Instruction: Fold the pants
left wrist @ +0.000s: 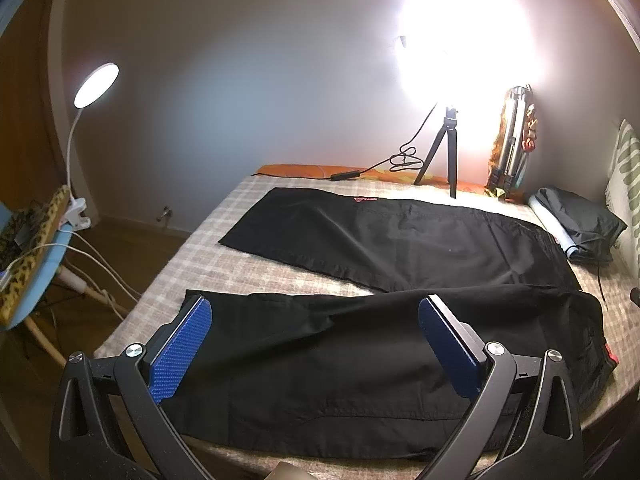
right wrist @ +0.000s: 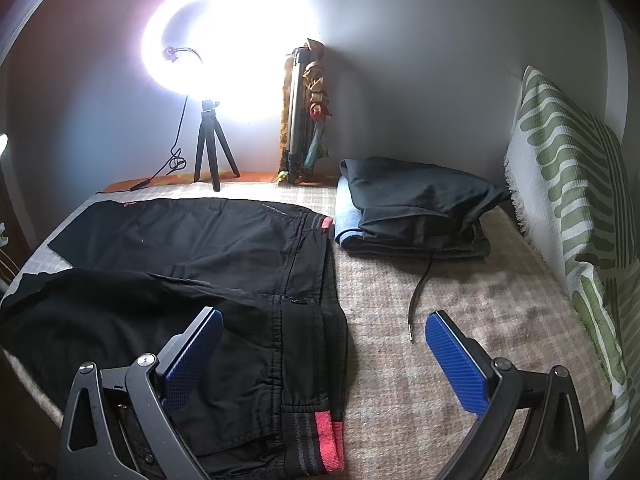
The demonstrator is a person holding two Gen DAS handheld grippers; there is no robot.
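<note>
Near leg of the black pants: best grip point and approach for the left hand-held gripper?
Take the near leg at its hem corner, coming from the bed's front edge. The cloth lies flat, so only an edge gives the open left hand-held gripper something to pinch.

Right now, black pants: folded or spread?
Spread. Black pants lie flat on the bed, both legs apart, no fold made.

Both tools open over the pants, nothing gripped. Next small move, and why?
Probably lower the left tool and close it on the near leg by its hem end. The pants lie flat on the bed with legs spread in a V, so bringing the near leg onto the far leg looks like the first fold. The right tool is open over the waistband.
</note>
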